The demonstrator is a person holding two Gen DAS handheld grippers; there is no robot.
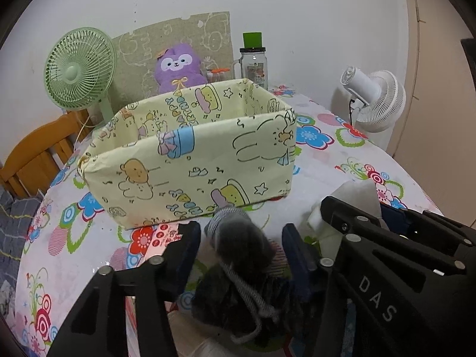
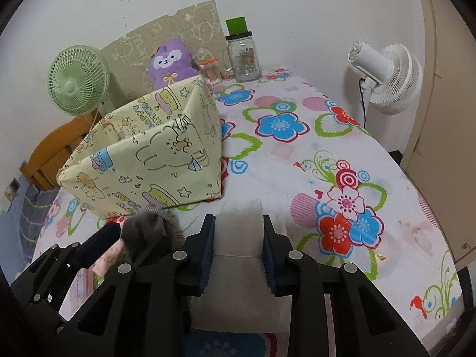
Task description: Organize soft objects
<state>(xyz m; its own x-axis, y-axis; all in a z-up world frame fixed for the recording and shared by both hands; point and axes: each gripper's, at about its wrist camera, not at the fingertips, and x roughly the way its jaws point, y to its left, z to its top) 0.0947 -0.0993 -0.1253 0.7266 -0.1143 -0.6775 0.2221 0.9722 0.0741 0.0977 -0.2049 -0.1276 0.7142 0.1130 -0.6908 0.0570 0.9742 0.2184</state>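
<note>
A yellow cartoon-print fabric box (image 1: 190, 160) stands open on the flowered table; it also shows in the right wrist view (image 2: 148, 163). My left gripper (image 1: 241, 238) is open around a dark grey rolled sock (image 1: 241, 238), with gaps either side of it, just in front of the box. The sock also shows at the left of the right wrist view (image 2: 142, 229). My right gripper (image 2: 238, 232) is shut on a white folded cloth (image 2: 238, 238), held low over the table right of the box. The right gripper also shows in the left wrist view (image 1: 342, 217) with the white cloth (image 1: 354, 190).
A green fan (image 1: 78, 70), a purple plush (image 1: 178, 68) and a glass jar with green lid (image 1: 253, 62) stand behind the box by the wall. A white fan (image 2: 389, 71) stands at the far right. A wooden chair (image 1: 35, 154) is at the left.
</note>
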